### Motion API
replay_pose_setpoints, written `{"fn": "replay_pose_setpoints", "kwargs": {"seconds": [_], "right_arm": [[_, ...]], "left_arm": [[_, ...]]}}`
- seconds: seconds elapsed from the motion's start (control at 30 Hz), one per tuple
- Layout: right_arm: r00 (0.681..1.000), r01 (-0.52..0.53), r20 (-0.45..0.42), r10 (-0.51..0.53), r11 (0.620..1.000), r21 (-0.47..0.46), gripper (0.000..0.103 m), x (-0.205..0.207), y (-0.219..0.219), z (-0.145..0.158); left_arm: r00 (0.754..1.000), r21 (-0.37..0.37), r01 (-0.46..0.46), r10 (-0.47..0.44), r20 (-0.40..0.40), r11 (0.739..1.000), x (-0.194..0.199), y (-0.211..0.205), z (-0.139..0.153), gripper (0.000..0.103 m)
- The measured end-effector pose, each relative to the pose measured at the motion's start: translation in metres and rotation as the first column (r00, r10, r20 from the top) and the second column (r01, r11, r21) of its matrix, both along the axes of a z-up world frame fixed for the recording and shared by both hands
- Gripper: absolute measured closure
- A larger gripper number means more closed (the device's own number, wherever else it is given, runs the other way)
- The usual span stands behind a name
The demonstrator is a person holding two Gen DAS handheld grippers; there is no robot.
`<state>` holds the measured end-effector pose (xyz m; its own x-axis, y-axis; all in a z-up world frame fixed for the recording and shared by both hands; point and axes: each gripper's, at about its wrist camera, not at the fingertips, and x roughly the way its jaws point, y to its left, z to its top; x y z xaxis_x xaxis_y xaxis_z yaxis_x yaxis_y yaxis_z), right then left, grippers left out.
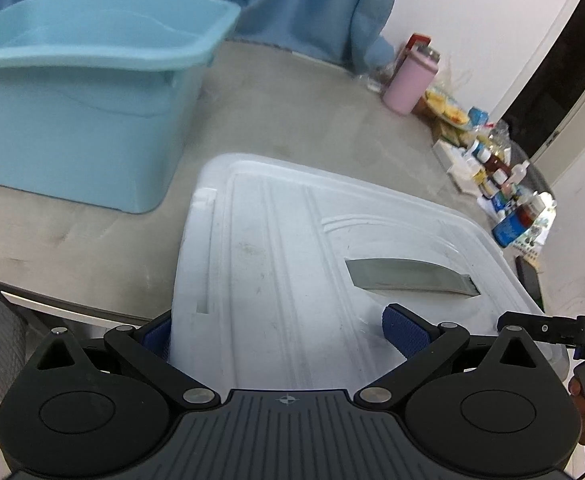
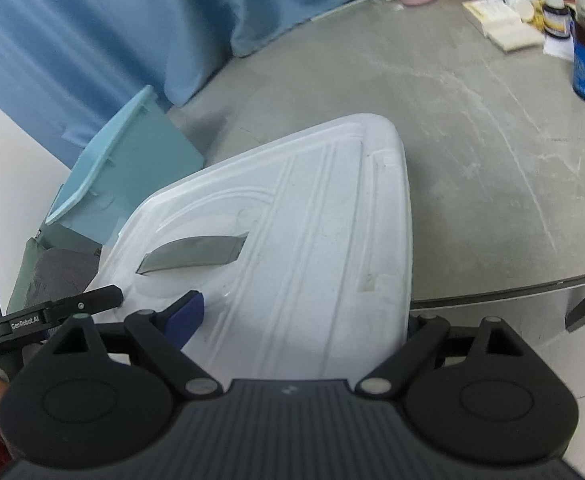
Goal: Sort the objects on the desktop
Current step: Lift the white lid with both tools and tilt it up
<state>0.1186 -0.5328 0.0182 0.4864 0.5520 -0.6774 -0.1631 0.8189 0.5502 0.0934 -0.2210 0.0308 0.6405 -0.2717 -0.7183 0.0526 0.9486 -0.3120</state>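
Observation:
A large white plastic lid (image 1: pixel 292 248) with a slot-shaped handle opening (image 1: pixel 408 276) fills the middle of both wrist views, tilted over the grey table's near edge. My left gripper (image 1: pixel 280 334) is shut across the lid's left half. One blue pad (image 1: pixel 406 332) lies in the handle recess and the other sits at the lid's outer left edge. My right gripper (image 2: pixel 300 318) holds the same white lid (image 2: pixel 292 240) across its right half. Its left pad (image 2: pixel 186 316) rests in the recess, and the lid's right edge hides the other finger.
A light blue plastic tub (image 1: pixel 84 120) stands on the grey table (image 1: pixel 292 100) to the left of the lid. A pink tumbler (image 1: pixel 408 80), food packets and several small bottles (image 1: pixel 508 192) crowd the far right. A blue curtain hangs behind.

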Motion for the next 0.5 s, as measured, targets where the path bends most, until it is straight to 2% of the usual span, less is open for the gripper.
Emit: {"fn": "replay_pose_setpoints", "kwargs": {"seconds": [0.23,0.5], "right_arm": [[0.999,0.024,0.036,-0.024,1.0,-0.006,0.013,-0.034,0.027,0.015],[0.996,0.059,0.061,-0.059,0.998,0.001,0.013,-0.084,0.086,0.025]], "left_arm": [[0.999,-0.01,0.016,-0.016,0.04,1.0,-0.035,0.026,0.014,0.0],[0.997,-0.012,0.053,-0.052,0.057,0.999,-0.084,0.089,0.023,0.0]]}}
